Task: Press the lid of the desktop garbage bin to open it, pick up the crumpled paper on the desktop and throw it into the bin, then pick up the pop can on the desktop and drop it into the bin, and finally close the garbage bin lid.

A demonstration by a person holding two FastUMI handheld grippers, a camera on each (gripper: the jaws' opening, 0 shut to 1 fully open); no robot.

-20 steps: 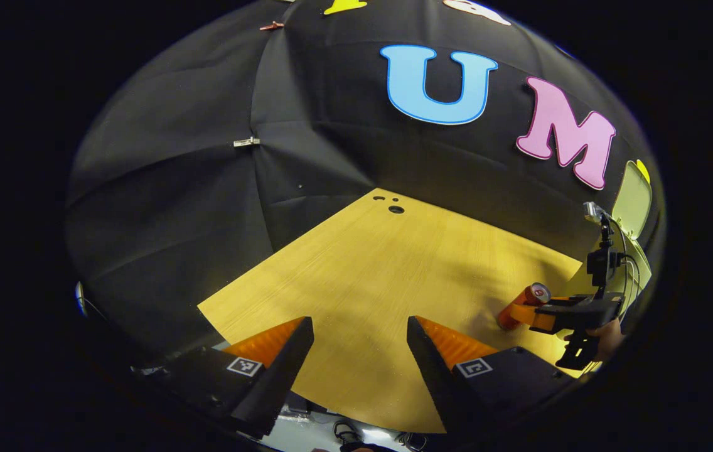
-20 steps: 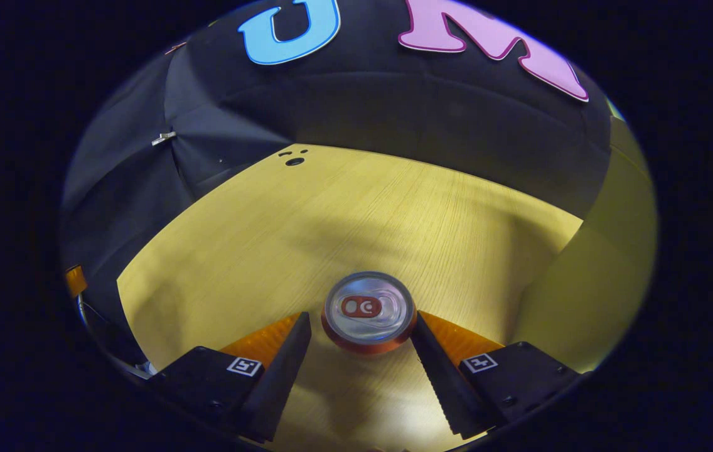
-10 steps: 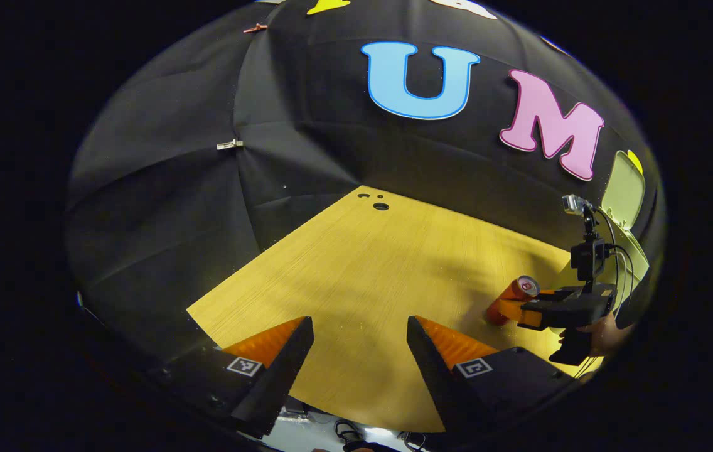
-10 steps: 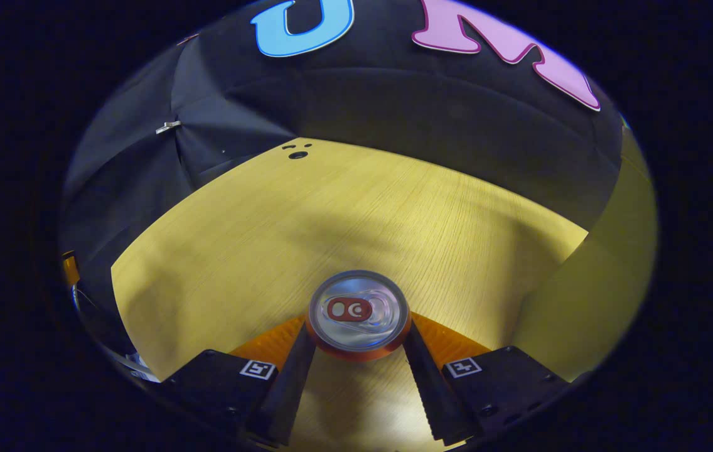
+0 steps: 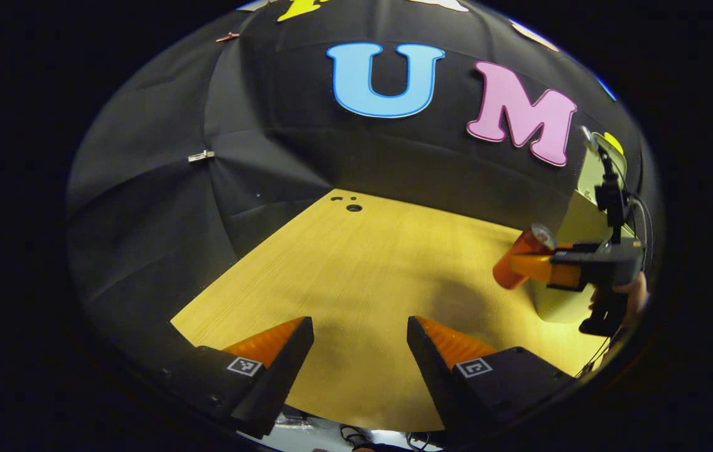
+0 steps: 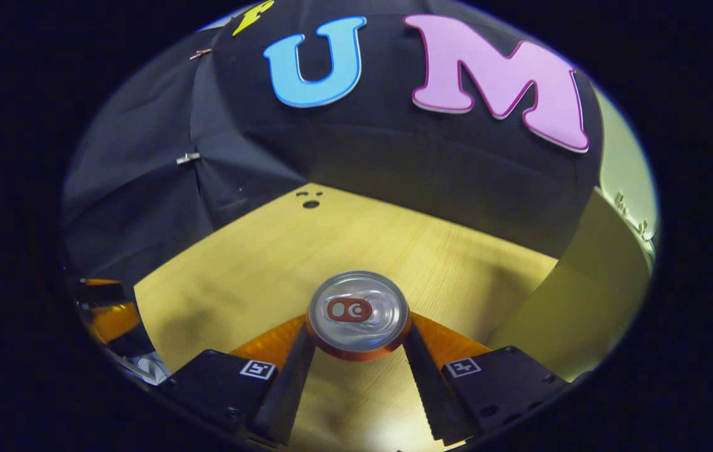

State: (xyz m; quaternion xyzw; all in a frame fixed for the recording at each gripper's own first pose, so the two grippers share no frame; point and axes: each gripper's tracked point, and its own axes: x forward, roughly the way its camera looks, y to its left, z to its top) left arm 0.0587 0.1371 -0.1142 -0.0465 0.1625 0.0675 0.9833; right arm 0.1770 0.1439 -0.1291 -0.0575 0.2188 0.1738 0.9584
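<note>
Orange pop can clamped between both fingers of the right gripper, silver top and pull tab facing the camera in the right gripper view. Raised clear of the wooden desktop, with a soft shadow on the boards below. Pale yellow-green garbage bin just beside it on the right, its wall curving up the edge of the picture; lid standing open behind, against the black cloth wall.

Seen from the left gripper view: same can tilted, top toward the bin, held off the desktop by the right gripper, with a hand around the grip behind it. Can close to the bin's near wall, possibly below its rim, though hard to judge at the warped edge. Lid upright above, partly hidden by the small camera mast on that gripper.

Left gripper hanging low over the near edge of the desktop, fingers spread wide with nothing between them. Well apart from can and bin. Small dark holes in the far corner of the desktop, near the cloth wall
</note>
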